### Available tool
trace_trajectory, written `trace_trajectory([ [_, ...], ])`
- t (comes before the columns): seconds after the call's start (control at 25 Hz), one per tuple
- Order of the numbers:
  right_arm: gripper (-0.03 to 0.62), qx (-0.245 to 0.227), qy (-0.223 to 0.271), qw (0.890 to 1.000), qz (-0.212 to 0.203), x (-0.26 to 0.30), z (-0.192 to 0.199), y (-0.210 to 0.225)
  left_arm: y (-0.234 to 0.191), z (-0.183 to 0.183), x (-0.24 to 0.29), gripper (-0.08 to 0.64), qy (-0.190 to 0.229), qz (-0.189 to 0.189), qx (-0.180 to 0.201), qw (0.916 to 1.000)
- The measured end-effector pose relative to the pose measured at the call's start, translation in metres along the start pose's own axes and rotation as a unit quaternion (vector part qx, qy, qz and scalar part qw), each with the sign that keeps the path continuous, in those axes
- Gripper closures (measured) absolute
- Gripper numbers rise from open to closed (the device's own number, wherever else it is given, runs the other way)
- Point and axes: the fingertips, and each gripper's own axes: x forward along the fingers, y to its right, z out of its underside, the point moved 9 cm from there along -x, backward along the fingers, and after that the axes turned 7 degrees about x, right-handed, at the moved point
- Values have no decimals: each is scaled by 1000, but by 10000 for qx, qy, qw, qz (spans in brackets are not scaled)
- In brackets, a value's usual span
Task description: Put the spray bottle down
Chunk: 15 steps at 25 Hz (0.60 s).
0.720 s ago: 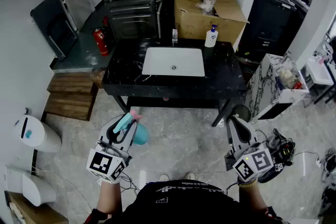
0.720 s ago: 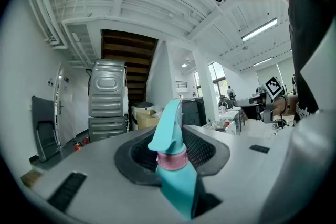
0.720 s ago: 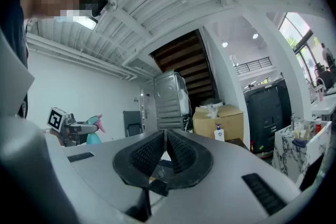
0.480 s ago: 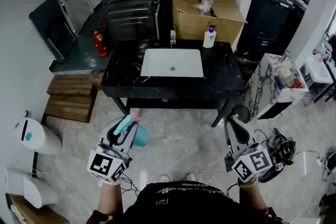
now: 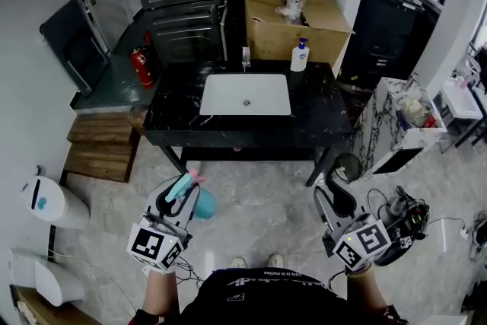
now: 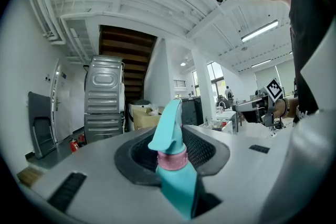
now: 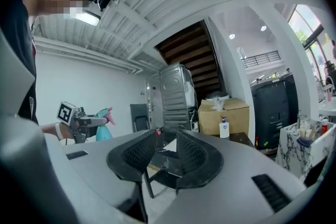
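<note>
1. The black counter [image 5: 175,114] stands across the floor from the person, a white sink [image 5: 245,93] sunk in its middle. Its legs are mostly hidden under the top in the head view.
2. A cardboard box [image 5: 297,19] sits behind the counter's far right corner. Its lower part is hidden by the counter.
3. The right gripper [image 5: 332,198] is level and empty. Its own view shows the jaws [image 7: 169,149] released, with a narrow gap and only floor and counter between them. The arm behind it is cut off at the head view's bottom edge.
4. The left gripper [image 5: 181,192] is level and clenched on the spray bottle [image 5: 202,202], in the air over the floor. It is short of the counter's near edge, towards the left corner.
5. From above, the jaws hide the bottle's neck, so only the teal body shows beside them. The left gripper view shows the head and pink collar [image 6: 173,157] between the pads, with the base cut off below.
6. Only the right gripper view shows the bottle from the side [image 7: 103,131]. Its long axis is roughly upright, the body hangs under the jaws, and the pink nozzle [image 7: 109,111] points towards the counter.
7. A soap pump bottle [image 5: 300,55] stands at the counter's far edge, right of the sink.
</note>
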Motion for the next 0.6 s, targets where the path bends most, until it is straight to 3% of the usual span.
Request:
trace_trajectory([
  [0.16,456,-140,-173,9996,-192,-2,4,3,7,-4,8,425,-27,-71,-24,10000],
  [0.36,543,-14,-197,9996,-220,-13,8,32,20,-10,26,425,-39,-77,54,9999],
  [0.6,555,-98,-133,9965,-821,-28,10,64,48,-19,48,424,-65,-109,144,9998],
])
